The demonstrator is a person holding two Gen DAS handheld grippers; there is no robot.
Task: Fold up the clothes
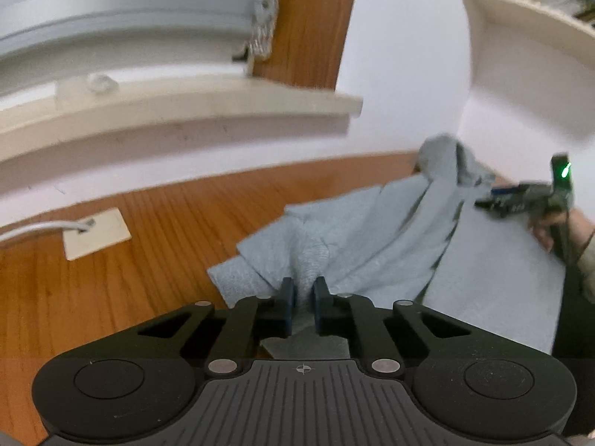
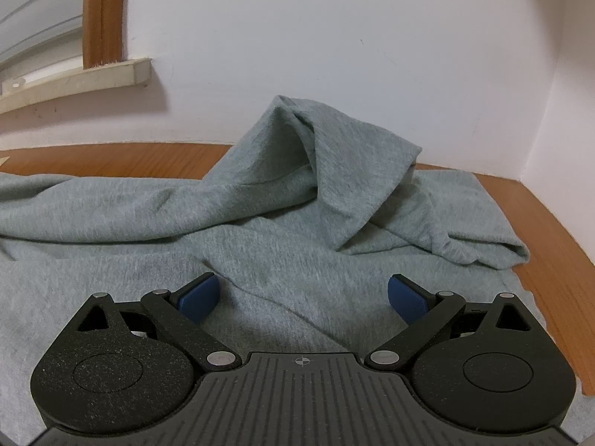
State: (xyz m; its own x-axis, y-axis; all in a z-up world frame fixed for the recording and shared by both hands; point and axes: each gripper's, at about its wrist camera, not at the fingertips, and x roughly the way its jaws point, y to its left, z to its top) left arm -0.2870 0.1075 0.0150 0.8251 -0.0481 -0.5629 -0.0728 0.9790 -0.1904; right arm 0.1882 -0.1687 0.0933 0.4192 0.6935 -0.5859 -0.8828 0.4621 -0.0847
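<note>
Left claw (image 1: 303,306) pinched shut on a bunched edge of the grey garment (image 1: 372,230), whose length trails away rightward over the table (image 1: 111,278) toward the wide-open right claw (image 2: 303,297) hovering above flat cloth.

Grey garment (image 2: 297,200): soft matt knit cloth, slightly fuzzy. Table (image 1: 111,290): glossy ribbed wood. Left gripper (image 1: 303,297): matt black plastic, blue pads, metal rivets.
</note>
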